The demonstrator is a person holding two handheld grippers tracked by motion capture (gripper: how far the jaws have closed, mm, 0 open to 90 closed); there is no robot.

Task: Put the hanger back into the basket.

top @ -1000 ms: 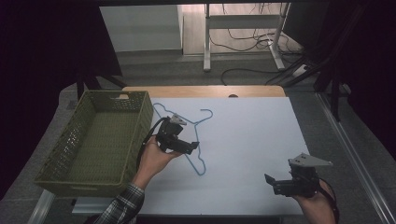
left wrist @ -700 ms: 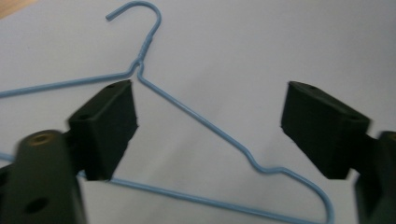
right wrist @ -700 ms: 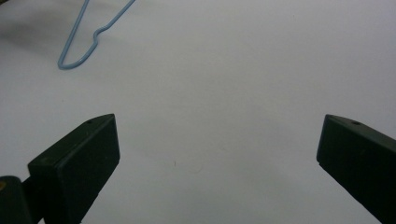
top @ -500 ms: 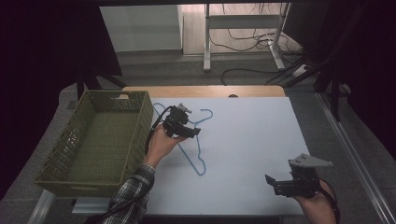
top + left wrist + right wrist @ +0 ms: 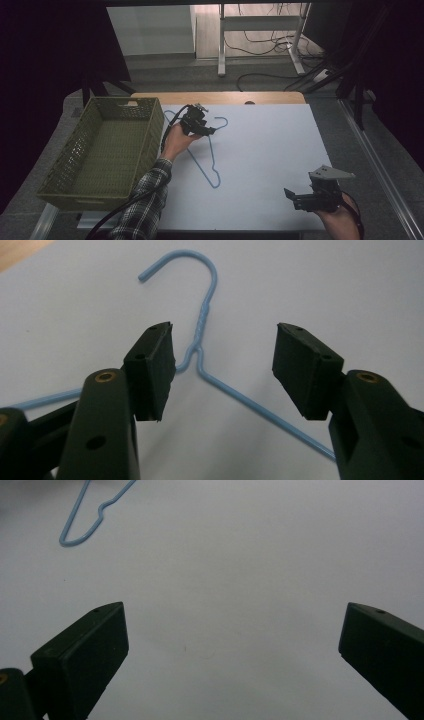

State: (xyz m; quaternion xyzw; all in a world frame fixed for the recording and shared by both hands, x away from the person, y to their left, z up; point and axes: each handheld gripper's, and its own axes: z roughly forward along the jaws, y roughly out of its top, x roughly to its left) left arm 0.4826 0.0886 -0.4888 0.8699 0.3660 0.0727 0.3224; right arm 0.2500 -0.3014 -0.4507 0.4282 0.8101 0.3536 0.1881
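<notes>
Nearest the person, at the front right of the white table (image 5: 270, 165), the right gripper (image 5: 316, 196) sits in the right hand (image 5: 340, 220) with its jaws spread wide and nothing between them; its own view looks across bare table top towards one rounded end of the hanger (image 5: 80, 532). Further in, a blue wire hanger (image 5: 207, 155) lies flat on the table, one corner pointing towards the person and its hook towards the far edge. Over the hanger's neck hovers the left gripper (image 5: 199, 125), carried by the left hand (image 5: 176, 141) on a plaid sleeve (image 5: 145, 200). Its jaws have just been closing and now stand half shut, still released: in the left gripper view the twisted neck of the hanger (image 5: 202, 327) lies between the two pads (image 5: 152, 367), just beside the left one, and neither pad presses on it. To the left of the hanger, close by, stands a green woven basket (image 5: 75, 155). Beyond the table's far wooden edge, cables (image 5: 270, 75) trail over a grey floor.
</notes>
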